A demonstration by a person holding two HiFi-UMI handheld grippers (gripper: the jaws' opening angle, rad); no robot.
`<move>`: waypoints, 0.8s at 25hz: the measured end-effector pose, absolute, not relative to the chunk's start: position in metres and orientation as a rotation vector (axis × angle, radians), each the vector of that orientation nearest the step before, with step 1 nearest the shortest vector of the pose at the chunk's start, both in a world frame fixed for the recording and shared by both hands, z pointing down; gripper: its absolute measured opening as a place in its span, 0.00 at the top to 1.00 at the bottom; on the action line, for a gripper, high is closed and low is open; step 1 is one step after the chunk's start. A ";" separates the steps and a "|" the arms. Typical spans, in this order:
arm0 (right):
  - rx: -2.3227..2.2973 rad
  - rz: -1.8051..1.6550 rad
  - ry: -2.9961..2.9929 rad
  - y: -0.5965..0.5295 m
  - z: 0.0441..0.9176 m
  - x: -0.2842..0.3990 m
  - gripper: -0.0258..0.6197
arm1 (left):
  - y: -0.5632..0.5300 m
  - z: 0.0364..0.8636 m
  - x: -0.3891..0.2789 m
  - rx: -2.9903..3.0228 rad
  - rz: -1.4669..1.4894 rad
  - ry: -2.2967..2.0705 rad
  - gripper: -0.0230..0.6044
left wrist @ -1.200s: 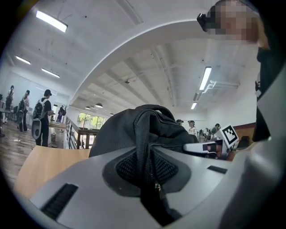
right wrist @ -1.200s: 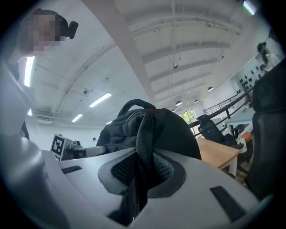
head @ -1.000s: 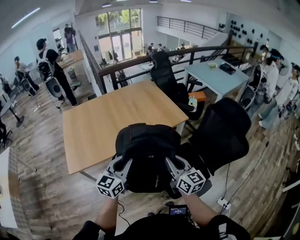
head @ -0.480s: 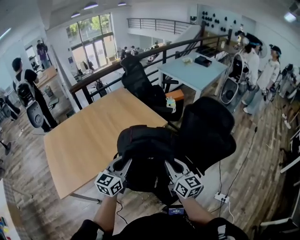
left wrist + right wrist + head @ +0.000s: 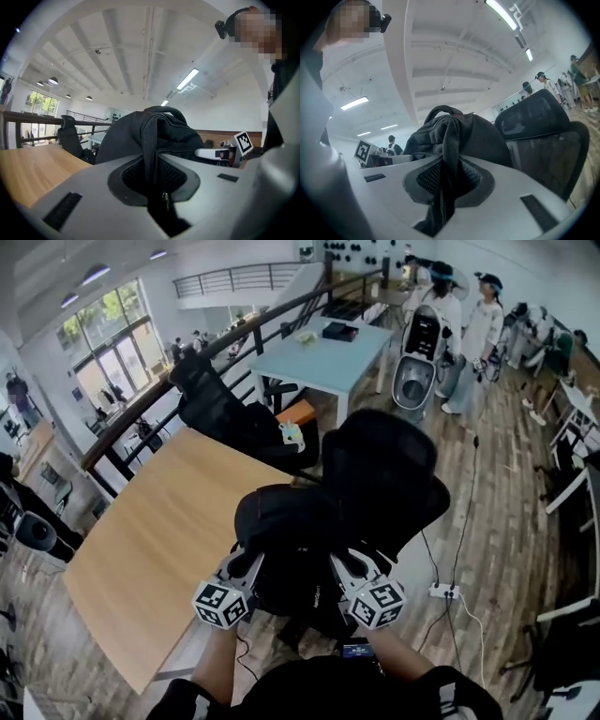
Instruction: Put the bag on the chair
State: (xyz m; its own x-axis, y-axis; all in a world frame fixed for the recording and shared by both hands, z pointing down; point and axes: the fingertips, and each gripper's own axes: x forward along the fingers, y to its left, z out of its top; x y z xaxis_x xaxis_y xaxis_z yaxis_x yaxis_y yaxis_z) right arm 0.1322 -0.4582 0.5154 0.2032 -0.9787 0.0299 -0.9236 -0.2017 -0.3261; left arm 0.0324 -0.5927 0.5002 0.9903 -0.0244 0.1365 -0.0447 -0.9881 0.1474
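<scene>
A black backpack (image 5: 291, 526) hangs in the air between both grippers, in front of me. In the head view my left gripper (image 5: 246, 563) is shut on the bag's left side and my right gripper (image 5: 342, 563) on its right side. The left gripper view shows a black strap (image 5: 150, 140) pinched between the jaws, and the right gripper view shows another strap (image 5: 449, 140) held the same way. The black mesh office chair (image 5: 389, 474) stands just behind and to the right of the bag, with its backrest (image 5: 539, 122) close by. The chair's seat is hidden by the bag.
A wooden table (image 5: 141, 549) lies to the left, its corner near the bag. A second black chair (image 5: 220, 409) and a light blue table (image 5: 328, 357) stand beyond. People (image 5: 469, 324) stand at the back right. A power strip (image 5: 442, 592) and cable lie on the floor.
Both grippers have carried the backpack to the right, away from the wooden table. The mesh chair now sits directly behind the bag. Both grips are unchanged.
</scene>
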 end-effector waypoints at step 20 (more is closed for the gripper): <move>-2.522 -0.493 1.071 -0.430 0.616 0.143 0.87 | -0.596 0.606 0.135 2.746 0.495 0.809 0.87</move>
